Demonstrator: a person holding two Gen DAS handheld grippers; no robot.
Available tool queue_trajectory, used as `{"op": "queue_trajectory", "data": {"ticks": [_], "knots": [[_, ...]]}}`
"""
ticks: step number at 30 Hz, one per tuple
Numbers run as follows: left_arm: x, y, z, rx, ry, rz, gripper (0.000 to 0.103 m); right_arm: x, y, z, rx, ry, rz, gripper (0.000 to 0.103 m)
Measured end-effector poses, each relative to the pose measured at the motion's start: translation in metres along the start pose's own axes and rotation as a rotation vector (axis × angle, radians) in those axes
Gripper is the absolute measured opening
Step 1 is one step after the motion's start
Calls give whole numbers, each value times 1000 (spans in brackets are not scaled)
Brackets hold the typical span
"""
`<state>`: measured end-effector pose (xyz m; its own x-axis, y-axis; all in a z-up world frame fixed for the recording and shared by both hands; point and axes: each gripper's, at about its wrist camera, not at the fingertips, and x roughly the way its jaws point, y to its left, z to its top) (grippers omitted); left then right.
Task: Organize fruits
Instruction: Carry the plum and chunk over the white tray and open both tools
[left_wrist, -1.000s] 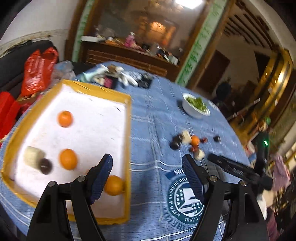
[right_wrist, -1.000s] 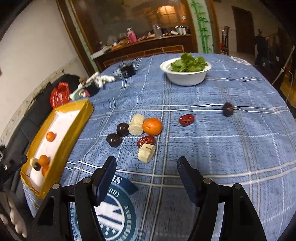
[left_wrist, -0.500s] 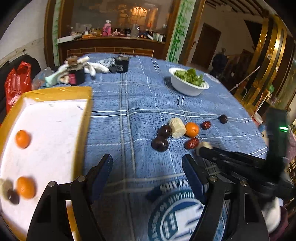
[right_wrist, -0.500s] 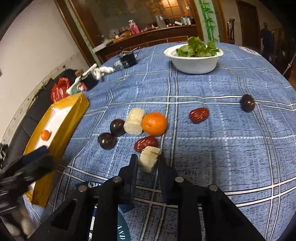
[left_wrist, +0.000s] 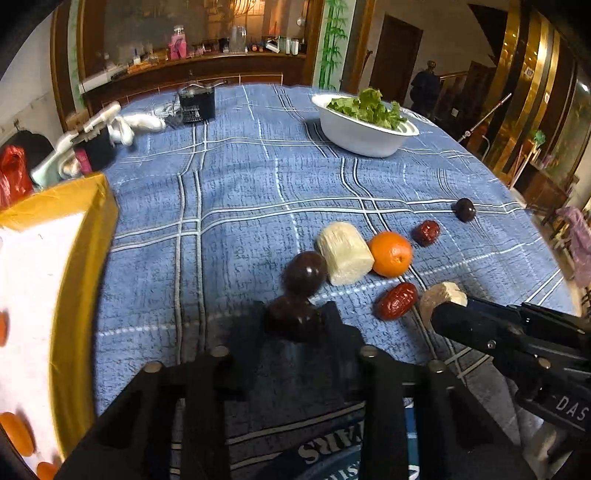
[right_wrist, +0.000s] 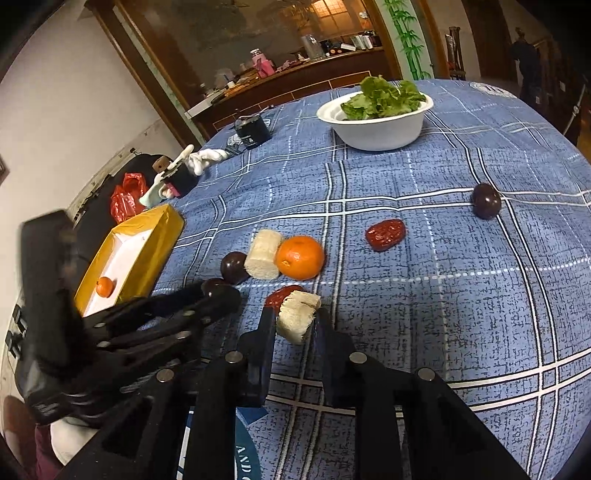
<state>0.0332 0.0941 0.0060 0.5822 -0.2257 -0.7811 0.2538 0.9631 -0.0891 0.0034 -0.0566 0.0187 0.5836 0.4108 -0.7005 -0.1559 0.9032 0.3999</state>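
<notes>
Gripping a dark round fruit (left_wrist: 293, 317) low in the centre of the left wrist view, the left gripper (left_wrist: 295, 325) has just been closing its jaws, and they now sit pressed against that fruit on both sides. A second dark round fruit (left_wrist: 306, 274) lies just above it, touching a pale cut cylinder (left_wrist: 345, 253), which in turn touches an orange (left_wrist: 391, 254). To the right of the orange lies a red date (left_wrist: 426, 232), and further right, well apart, a third dark fruit (left_wrist: 464, 209). Another red date (left_wrist: 397, 301) lies below the orange.

At the lower centre of the right wrist view the right gripper (right_wrist: 295, 325) is clamped on a pale cut chunk (right_wrist: 297, 314), one jaw on each side of it; the chunk is also seen at the right of the left wrist view (left_wrist: 441, 295), at the tip of that gripper.

Along the left edge of the left wrist view stands a yellow-rimmed tray (left_wrist: 85, 258) with a white floor, holding several small oranges (left_wrist: 14, 432); the right wrist view shows it at middle left with one orange visible.

Everything rests on a blue checked tablecloth (left_wrist: 240, 206). A white bowl of green leaves (left_wrist: 364, 127) stands in the upper right of the left wrist view, and a small black box (left_wrist: 197, 105) in the upper left
</notes>
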Motion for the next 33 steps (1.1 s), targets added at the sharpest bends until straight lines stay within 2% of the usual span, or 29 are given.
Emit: {"op": "queue_trajectory", "data": {"ticks": [5,10,13,15,18,21,23,29,33], "knots": [[-9,9,0,-55,-26,-18,24,1,1,0,-9,-7,-12,24],[-57,29,-7,-143,-124,-43,24,-5,2,0,-22,-54,-32,24],[-95,54,-20,-212,-170,-43,24,-6,8,-1,-46,-70,-41,23],[-114,73,-28,-254,-189,-20,24,-7,13,-2,-58,-73,-43,24],[-144,113,-47,-336,-214,49,25,-12,27,-3,-60,-70,0,24],[-156,146,-64,-406,-209,108,25,-16,57,-8,-82,-44,85,24],[-157,164,-75,-450,-198,119,25,-16,79,-10,-121,-26,112,24],[-159,190,-95,-506,-194,110,25,-1,151,-9,-210,46,207,25],[-156,202,-98,-524,-189,104,25,17,193,-14,-276,86,224,25]]}}
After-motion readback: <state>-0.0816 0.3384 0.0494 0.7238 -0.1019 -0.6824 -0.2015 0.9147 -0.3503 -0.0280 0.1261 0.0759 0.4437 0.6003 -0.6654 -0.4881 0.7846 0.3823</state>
